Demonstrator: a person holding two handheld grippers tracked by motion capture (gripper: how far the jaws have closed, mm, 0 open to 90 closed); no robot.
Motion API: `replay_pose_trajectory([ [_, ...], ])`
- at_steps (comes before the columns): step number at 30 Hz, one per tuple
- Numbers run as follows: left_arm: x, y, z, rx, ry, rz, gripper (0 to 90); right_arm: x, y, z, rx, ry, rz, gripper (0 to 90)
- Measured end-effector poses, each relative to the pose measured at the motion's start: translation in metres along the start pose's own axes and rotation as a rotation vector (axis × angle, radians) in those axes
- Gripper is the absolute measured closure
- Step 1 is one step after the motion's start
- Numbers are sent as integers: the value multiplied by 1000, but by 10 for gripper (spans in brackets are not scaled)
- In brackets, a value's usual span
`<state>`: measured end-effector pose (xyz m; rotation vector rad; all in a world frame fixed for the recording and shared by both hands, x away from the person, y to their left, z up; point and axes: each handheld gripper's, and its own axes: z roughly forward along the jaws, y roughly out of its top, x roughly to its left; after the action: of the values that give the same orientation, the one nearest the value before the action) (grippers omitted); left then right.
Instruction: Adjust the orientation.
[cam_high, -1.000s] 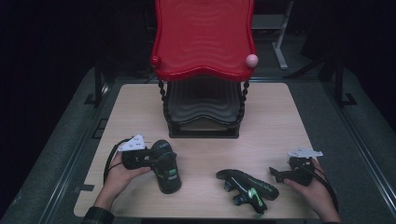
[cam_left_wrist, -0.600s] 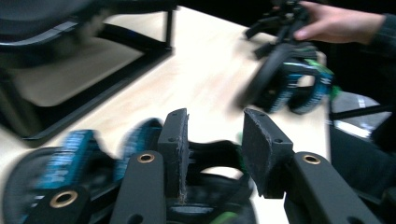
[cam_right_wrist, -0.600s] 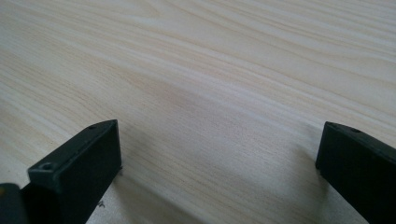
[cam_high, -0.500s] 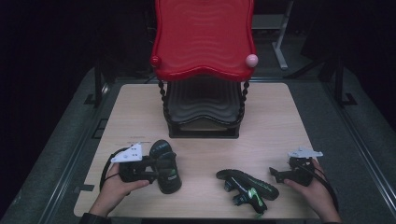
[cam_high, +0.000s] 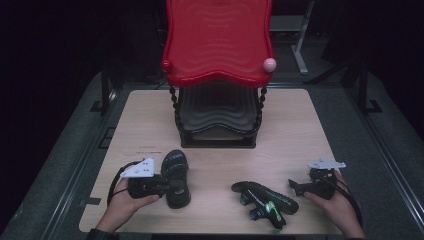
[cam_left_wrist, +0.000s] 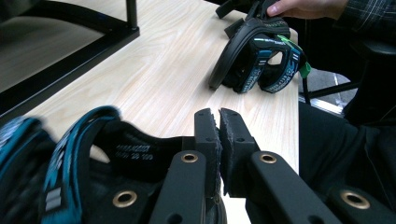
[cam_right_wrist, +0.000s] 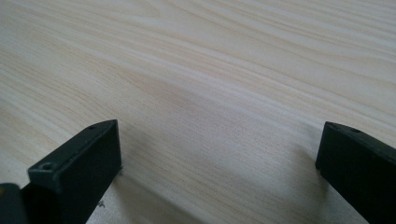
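Observation:
A black sandal with teal straps lies flat near the table's front left. My left gripper is shut on its side. In the left gripper view the jaws stand pressed together at the edge of this sandal. A second black sandal with green marks rests on its side at the front middle, and its straps face the left gripper camera. My right gripper sits just right of it, open, its jaws wide apart over bare wood.
A two-tier shoe rack stands at the middle back of the wooden table, with a red wavy top shelf above a black lower shelf. Its black base frame lies beyond the left gripper. Dark floor surrounds the table.
My left gripper slid toward the table's front edge along the teal sandal's side and now sits low against it. The right gripper and the green-marked sandal have stayed put.

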<state>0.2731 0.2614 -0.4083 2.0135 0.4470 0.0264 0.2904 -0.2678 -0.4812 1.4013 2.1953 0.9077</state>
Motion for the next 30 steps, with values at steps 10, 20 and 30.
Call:
replay_pose_trajectory([
  [10, -5, -14, -22, 5, 26, -7, 843, 0, 0, 0, 0, 1, -1, 0],
  [20, 13, 1, -26, -22, 69, -20, 607, 0, 0, 0, 0, 1, -1, 0],
  [30, 46, 1, -4, -6, 115, -19, 515, 0, 0, 0, 0, 1, -1, 0],
])
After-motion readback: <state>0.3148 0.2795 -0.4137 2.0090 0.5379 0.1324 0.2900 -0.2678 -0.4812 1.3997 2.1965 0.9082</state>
